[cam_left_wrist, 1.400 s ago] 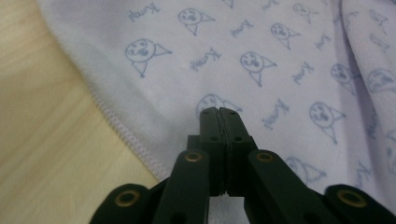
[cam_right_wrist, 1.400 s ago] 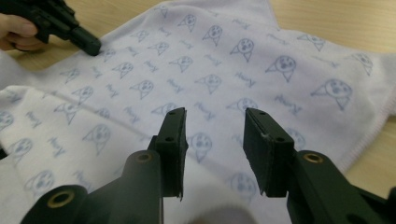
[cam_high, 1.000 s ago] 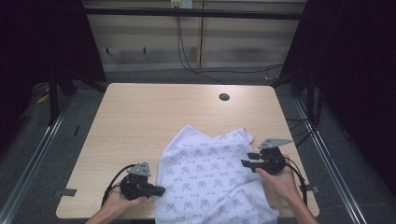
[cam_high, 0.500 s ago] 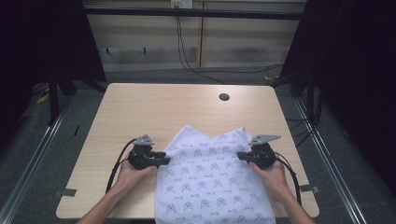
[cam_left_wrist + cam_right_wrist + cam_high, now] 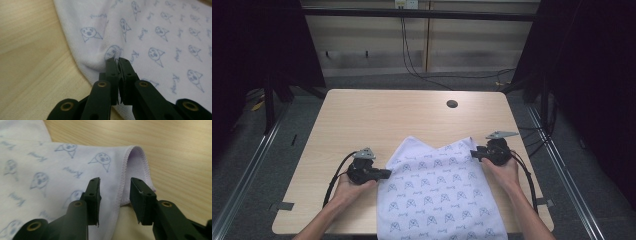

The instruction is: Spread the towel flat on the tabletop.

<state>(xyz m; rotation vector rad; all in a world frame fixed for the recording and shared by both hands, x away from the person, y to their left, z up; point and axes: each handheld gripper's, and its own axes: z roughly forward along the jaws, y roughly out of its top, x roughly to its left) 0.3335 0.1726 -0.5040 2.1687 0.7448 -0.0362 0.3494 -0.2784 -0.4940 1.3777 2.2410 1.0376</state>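
Nearest us, at about seven o'clock on the tabletop [image 5: 362, 115], our left gripper [image 5: 117, 60] is pinched tight on the left edge of the white printed cloth [image 5: 437, 195], and we should keep that hold firm. At four o'clock, our right gripper [image 5: 115, 188] has just been opening; its jaws stand apart astride the hemmed right corner, pads not pressing. We would seat the hem deeper before closing, then spread both edges evenly toward twelve o'clock.
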